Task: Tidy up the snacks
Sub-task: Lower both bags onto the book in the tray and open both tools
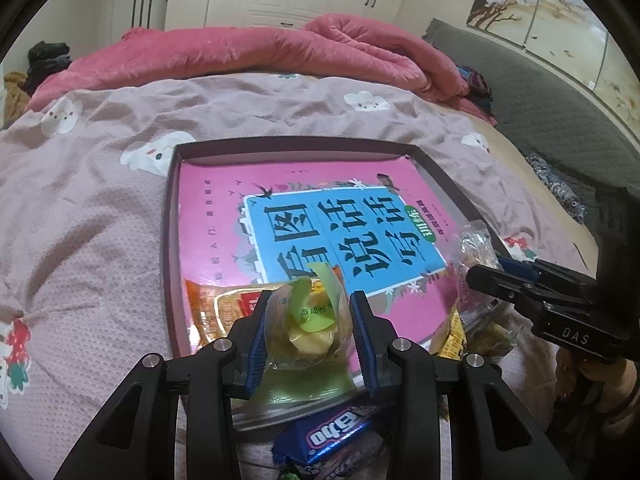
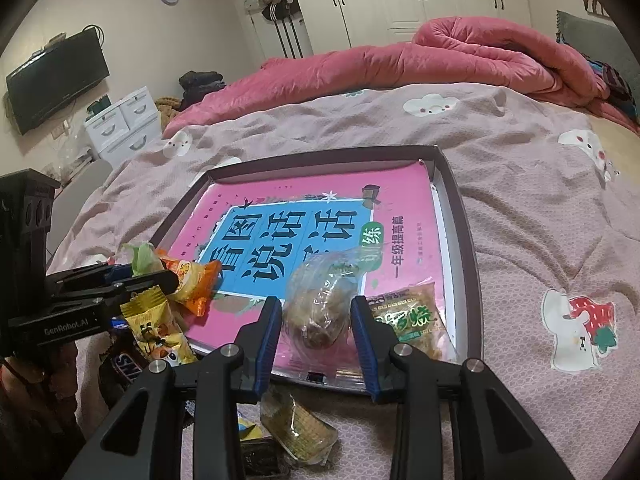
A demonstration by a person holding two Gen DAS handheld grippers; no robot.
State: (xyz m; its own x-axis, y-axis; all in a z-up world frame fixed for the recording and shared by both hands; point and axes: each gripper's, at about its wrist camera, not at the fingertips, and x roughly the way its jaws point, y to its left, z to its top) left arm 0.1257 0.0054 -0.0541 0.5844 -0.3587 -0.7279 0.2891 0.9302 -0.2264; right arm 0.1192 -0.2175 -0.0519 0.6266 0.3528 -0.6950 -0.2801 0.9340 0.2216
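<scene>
Bed (image 2: 520, 208) is carrying tray (image 2: 466, 216); left gripper (image 1: 308, 320) pinching green-wrapped snack (image 1: 310, 320), right gripper (image 2: 316, 320) pinching clear-wrapped pastry (image 2: 320, 312); should be lowering both near the tray's near edge before releasing.

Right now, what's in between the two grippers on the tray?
Right wrist view: the pink book in the tray, with an orange snack packet lying between the left gripper and right gripper.
</scene>
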